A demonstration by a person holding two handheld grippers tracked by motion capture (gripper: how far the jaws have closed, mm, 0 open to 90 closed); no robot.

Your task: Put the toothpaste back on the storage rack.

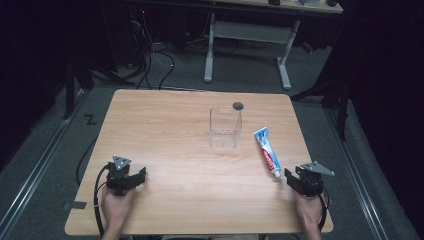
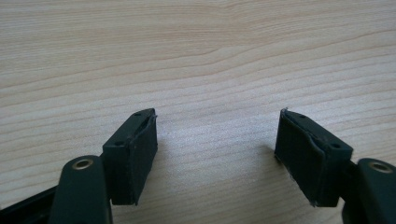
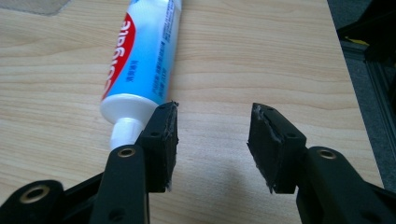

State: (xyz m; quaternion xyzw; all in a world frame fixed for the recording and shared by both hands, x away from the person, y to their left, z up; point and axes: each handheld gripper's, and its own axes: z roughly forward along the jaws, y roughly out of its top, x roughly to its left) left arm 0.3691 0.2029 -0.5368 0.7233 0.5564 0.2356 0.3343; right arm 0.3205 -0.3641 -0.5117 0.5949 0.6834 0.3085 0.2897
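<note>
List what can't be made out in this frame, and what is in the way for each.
- Toothpaste tube: in the right gripper view its far end is cut off by the top edge, and its cap is partly hidden behind a jaw of the right gripper.
- Clear container: too small in the high view to tell whether anything is inside.
- Dark round object behind it: too small to identify.
- Left gripper: open over bare table.

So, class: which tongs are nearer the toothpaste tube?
Right. The right tongs sit just beside the toothpaste tube cap; the left tongs rest far across the table.
</note>
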